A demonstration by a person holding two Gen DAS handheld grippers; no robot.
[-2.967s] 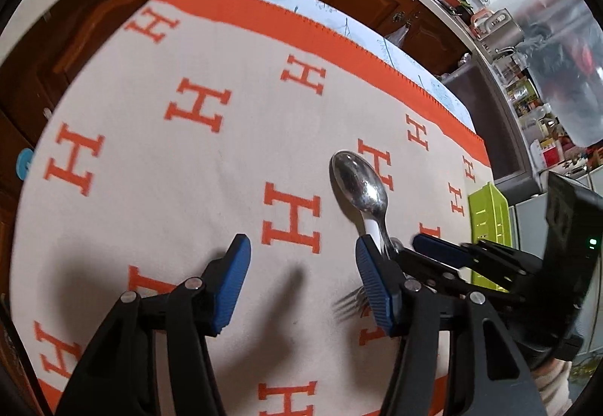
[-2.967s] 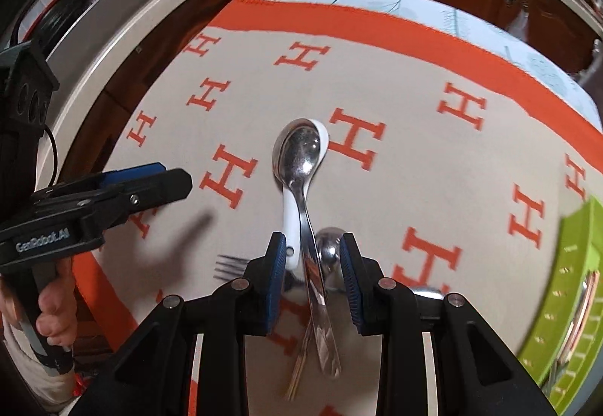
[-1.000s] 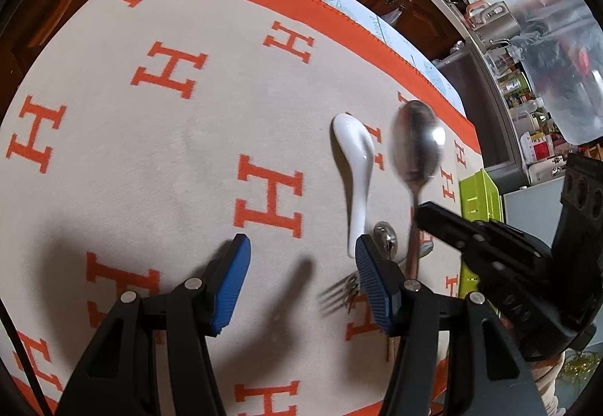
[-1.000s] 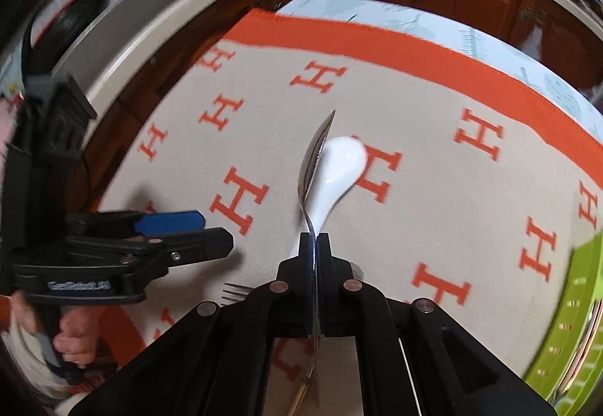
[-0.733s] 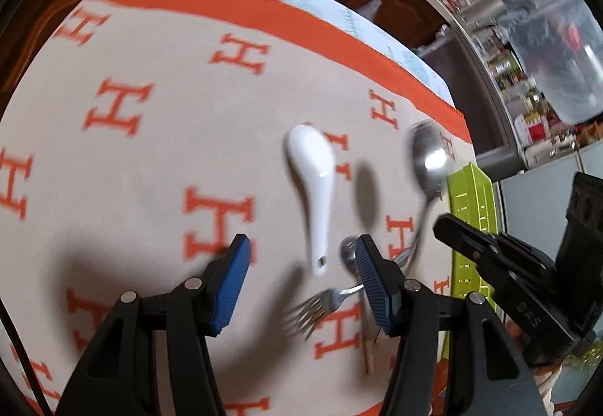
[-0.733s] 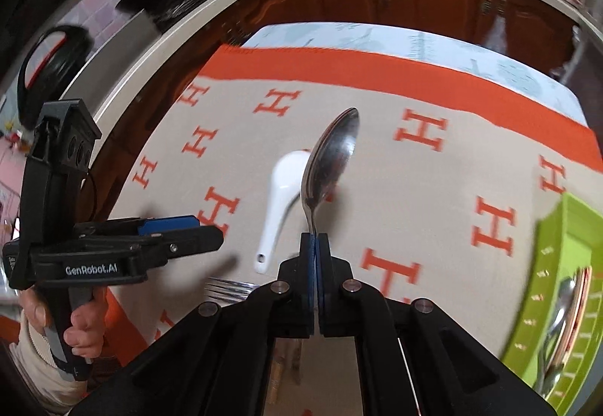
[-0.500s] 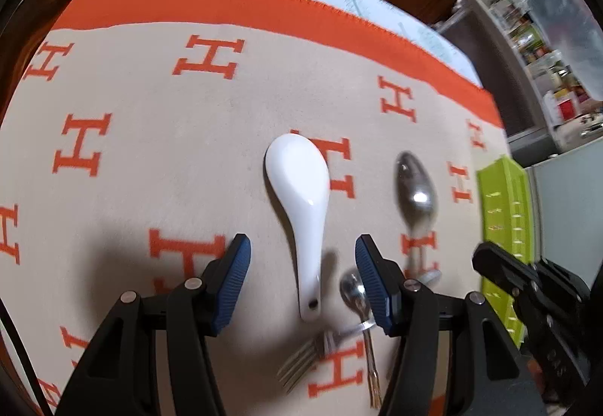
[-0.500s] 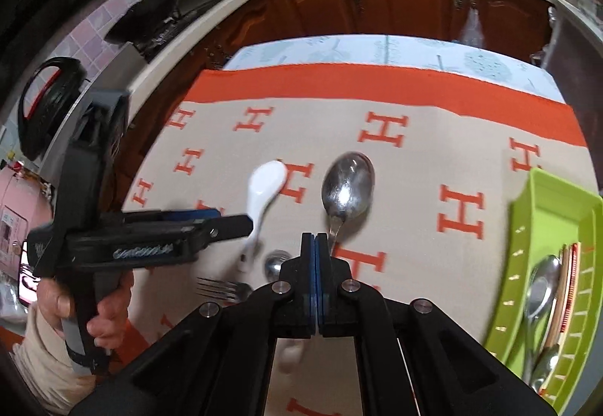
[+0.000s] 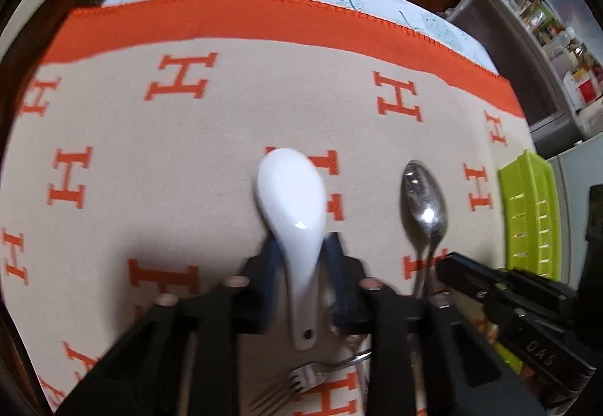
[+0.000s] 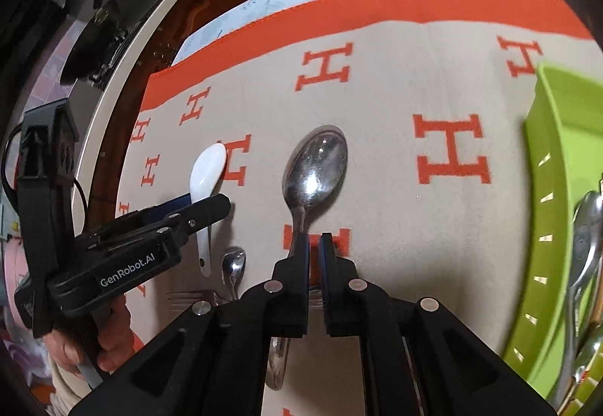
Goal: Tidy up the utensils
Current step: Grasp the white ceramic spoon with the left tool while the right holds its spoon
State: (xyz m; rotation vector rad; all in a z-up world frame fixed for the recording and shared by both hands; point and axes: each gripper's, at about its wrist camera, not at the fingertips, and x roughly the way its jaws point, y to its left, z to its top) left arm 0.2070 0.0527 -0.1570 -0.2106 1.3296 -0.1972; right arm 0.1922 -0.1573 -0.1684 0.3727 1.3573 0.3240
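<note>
My left gripper (image 9: 299,255) is shut on the handle of a white ceramic spoon (image 9: 292,197), whose bowl points away from me; the spoon also shows in the right wrist view (image 10: 206,171). My right gripper (image 10: 313,246) stands nearly shut with a thin gap over the handle of a large metal spoon (image 10: 316,167); the spoon hangs from the left finger's side, and whether the pads still pinch it I cannot tell. That metal spoon shows in the left wrist view (image 9: 424,197) too.
A small metal spoon (image 10: 233,267) and a fork (image 9: 297,384) lie on the cream cloth with orange H marks (image 9: 181,137). A green utensil tray (image 10: 557,212) with several utensils stands at the right. Wooden cabinets lie beyond the table.
My left gripper has closed around the white spoon's handle. My right gripper has carried the metal spoon right, toward the green tray, and its pads now show a thin gap.
</note>
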